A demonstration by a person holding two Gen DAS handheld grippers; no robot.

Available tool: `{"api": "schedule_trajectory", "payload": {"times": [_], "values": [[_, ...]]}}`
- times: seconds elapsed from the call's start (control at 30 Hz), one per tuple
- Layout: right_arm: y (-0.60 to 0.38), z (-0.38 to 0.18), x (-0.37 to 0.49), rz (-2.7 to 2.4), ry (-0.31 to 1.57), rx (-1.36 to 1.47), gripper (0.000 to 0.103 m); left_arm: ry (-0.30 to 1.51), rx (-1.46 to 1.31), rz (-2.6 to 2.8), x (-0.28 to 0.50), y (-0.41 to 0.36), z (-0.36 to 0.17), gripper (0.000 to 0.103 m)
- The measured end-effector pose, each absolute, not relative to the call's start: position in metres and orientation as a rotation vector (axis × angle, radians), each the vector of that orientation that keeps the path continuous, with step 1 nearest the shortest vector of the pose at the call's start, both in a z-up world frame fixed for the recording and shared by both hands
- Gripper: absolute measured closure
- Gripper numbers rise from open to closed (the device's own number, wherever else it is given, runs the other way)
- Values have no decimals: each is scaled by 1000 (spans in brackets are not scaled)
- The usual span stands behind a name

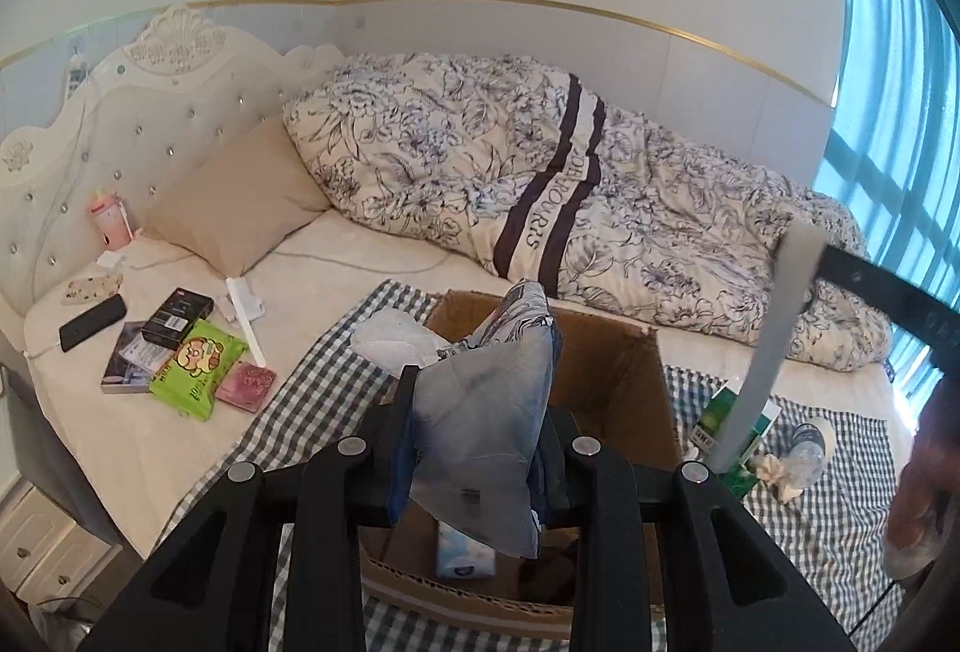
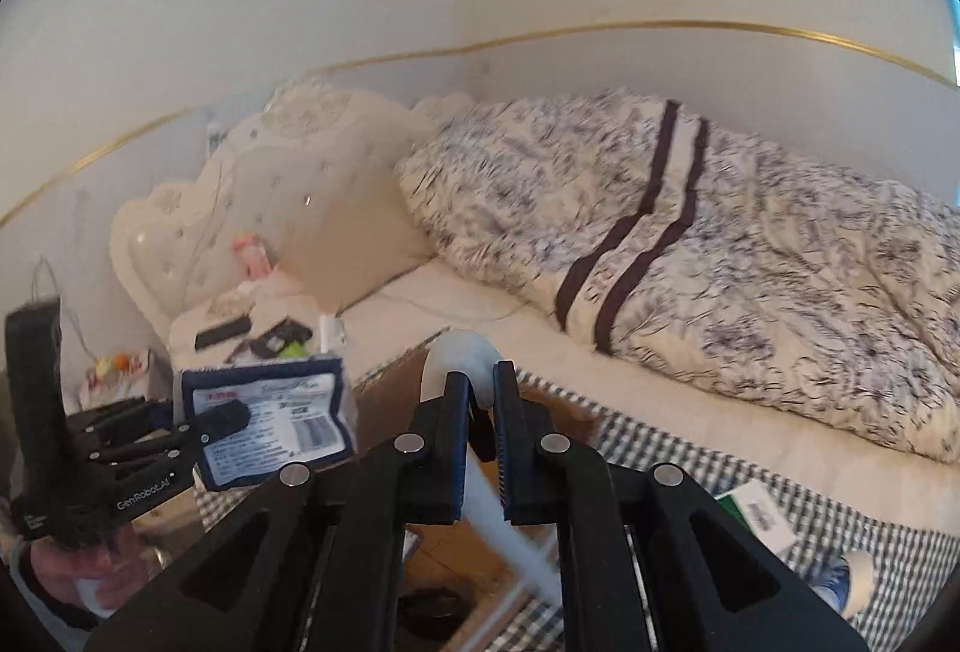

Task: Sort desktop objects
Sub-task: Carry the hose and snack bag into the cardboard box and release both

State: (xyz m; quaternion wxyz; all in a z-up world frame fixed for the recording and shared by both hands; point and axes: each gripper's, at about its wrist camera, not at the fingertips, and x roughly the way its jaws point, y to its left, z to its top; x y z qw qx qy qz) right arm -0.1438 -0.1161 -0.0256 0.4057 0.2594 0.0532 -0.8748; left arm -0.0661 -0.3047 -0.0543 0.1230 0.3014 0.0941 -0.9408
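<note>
A white-walled bedroom holds a bed (image 1: 384, 256) with tufted headboard (image 1: 120, 124) beside a bright window (image 1: 888, 112).

box (image 1: 606, 376) mouth open above; packet (image 1: 486, 412) hangs over it.

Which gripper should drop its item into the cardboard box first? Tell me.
Left, probably. The left gripper holds the blue packet directly over the open cardboard box; the right gripper holds a white strip beside it.

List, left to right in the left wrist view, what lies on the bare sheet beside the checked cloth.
Black phone → black box → green pack → pink square packet.
</note>
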Motion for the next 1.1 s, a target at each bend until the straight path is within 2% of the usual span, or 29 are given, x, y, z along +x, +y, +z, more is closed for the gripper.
{"api": "schedule_trajectory", "payload": {"times": [0.6,0.7,0.77,0.8,0.83,0.87,0.93,0.97,1.1], "values": [[-204,-138,-169,-2080,326,990,93,350,1137,-2684,-109,-317,-129,73],[-208,-155,-171,-2073,372,1053,93,338,1158,-2671,-111,-315,-133,71],[-209,-164,-172,-2063,402,1103,91,335,1175,-2661,-113,-314,-136,65],[-210,-168,-173,-2055,415,1130,85,336,1181,-2659,-113,-314,-137,61],[-210,-172,-174,-2056,431,1158,75,334,1185,-2656,-113,-314,-138,52],[-209,-173,-174,-2058,438,1172,68,331,1185,-2654,-113,-313,-138,50],[-205,-170,-173,-2070,436,1160,38,322,1188,-2653,-114,-312,-138,48],[-204,-166,-171,-2082,435,1141,33,318,1188,-2652,-114,-311,-136,42],[-191,-143,-166,-2160,424,1068,26,325,1143,-2654,-110,-310,-125,30]]}}
